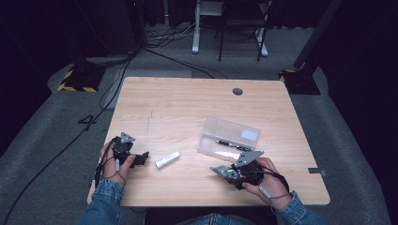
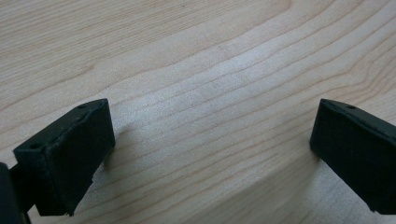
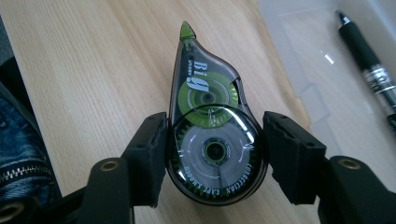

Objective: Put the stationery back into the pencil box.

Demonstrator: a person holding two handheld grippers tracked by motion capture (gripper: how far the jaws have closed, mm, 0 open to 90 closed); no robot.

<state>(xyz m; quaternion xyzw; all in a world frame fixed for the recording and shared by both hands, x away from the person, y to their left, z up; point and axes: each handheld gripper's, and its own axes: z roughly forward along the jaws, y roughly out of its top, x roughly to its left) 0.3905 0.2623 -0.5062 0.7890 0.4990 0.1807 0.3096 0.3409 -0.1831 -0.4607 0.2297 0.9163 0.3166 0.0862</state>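
Right gripper (image 3: 215, 154) pinches correction tape (image 3: 210, 126) near front table edge (image 1: 225, 205); left gripper (image 2: 212, 149) spread, bare wood around.

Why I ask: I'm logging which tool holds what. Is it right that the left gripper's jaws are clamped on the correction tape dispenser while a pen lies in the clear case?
Not quite: the right gripper clamps the correction tape dispenser, as the right gripper view shows. The left gripper has open jaws over bare table. The pen does lie in the clear case.
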